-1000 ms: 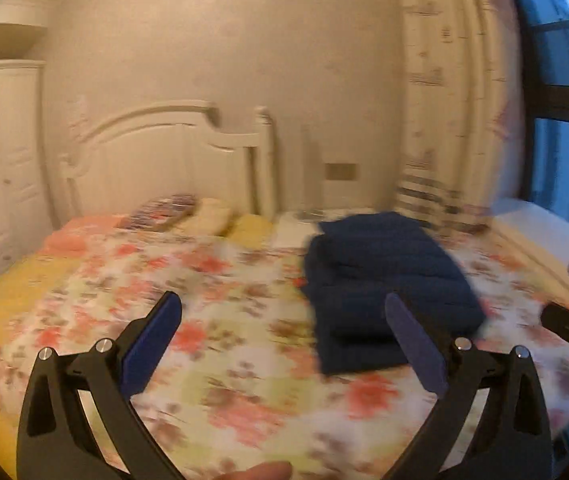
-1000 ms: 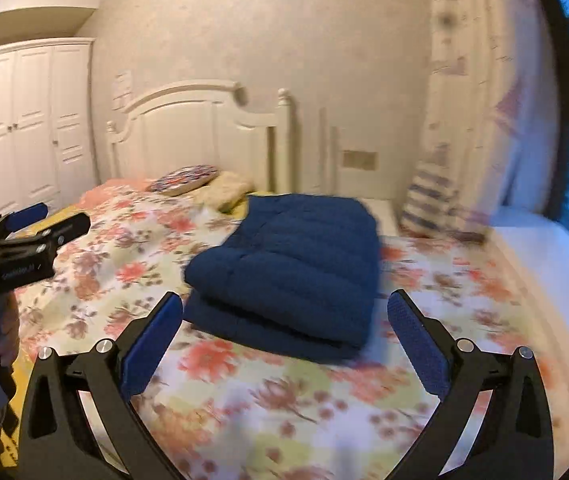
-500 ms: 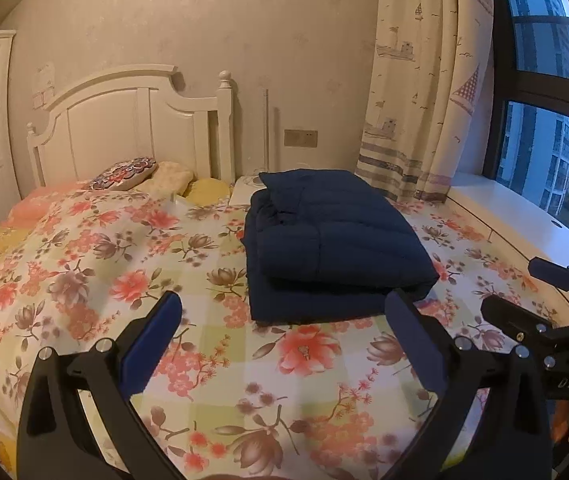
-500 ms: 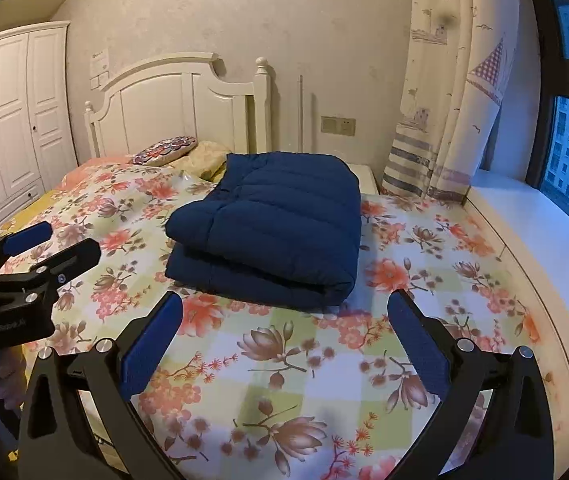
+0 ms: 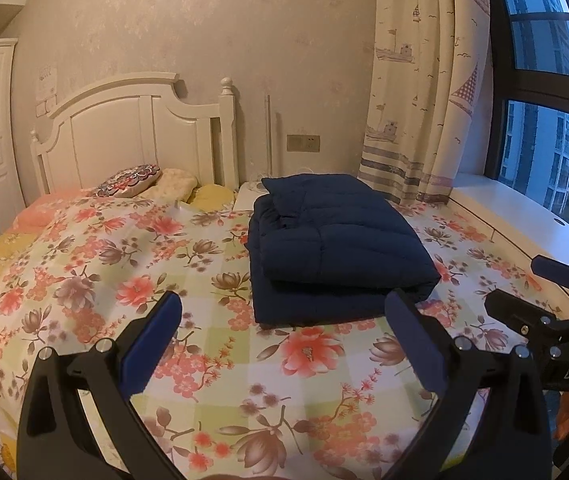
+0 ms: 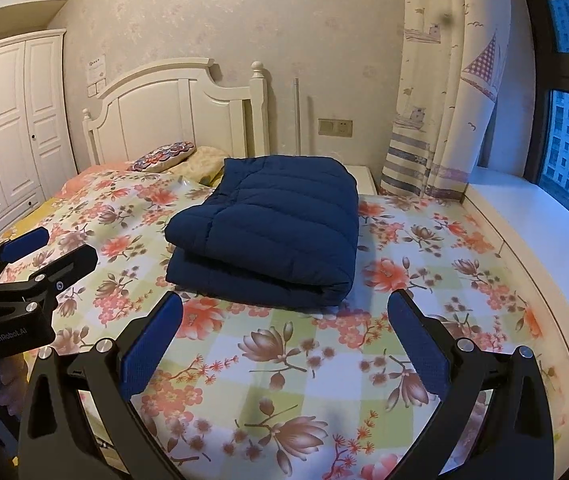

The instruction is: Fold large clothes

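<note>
- Navy quilted jacket (image 5: 336,244) lies folded in a thick rectangular stack on the floral bedspread (image 5: 164,280), towards the far right of the bed, just short of the pillows (image 5: 132,176) and the white headboard (image 5: 132,128).
- Left claw (image 5: 282,336) hangs released over the near part of the bed, jaws spread wide and holding nothing; the jacket sits beyond its tips, apart from them.
- Right claw (image 6: 284,334) is likewise released and empty, with the near folded edge of the jacket (image 6: 268,228) just beyond its fingers.
- Judging by the puffy channels, the jacket is light, soft and springy, and its smooth shell probably slippery; layers may slide or puff back open.
- The stack looks already folded, so little work seems left beyond tidying.
- If taken up again, the safest hold is probably the near rolled edge, one claw at each corner, pinching through all layers rather than the top one.
</note>
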`<control>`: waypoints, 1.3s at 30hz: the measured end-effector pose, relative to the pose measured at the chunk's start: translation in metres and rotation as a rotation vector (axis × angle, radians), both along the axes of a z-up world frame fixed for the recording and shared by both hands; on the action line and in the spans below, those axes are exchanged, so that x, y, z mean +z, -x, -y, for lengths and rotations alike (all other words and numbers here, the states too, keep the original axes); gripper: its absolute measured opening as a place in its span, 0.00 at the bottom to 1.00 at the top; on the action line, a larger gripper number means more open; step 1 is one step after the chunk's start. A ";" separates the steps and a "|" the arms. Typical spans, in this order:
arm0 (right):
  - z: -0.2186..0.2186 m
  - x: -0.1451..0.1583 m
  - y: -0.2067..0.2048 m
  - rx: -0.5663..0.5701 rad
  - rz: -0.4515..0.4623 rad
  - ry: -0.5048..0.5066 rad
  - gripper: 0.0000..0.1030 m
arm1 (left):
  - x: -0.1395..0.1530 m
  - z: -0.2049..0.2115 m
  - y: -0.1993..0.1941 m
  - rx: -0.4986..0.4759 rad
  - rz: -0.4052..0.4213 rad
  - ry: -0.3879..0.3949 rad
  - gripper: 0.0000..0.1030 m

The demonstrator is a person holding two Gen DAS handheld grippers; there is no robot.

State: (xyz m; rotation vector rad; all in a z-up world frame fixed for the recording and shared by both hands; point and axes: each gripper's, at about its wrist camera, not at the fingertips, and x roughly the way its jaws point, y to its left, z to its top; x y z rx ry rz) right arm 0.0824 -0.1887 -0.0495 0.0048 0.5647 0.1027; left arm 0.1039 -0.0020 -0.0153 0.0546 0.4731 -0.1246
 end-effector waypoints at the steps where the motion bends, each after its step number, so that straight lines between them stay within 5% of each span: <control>1: 0.000 0.000 0.000 0.000 0.001 0.000 0.95 | 0.000 0.000 0.000 0.000 0.000 0.000 0.98; 39: -0.003 0.007 0.006 0.006 0.026 0.016 0.95 | 0.018 0.006 0.016 -0.014 0.058 -0.037 0.98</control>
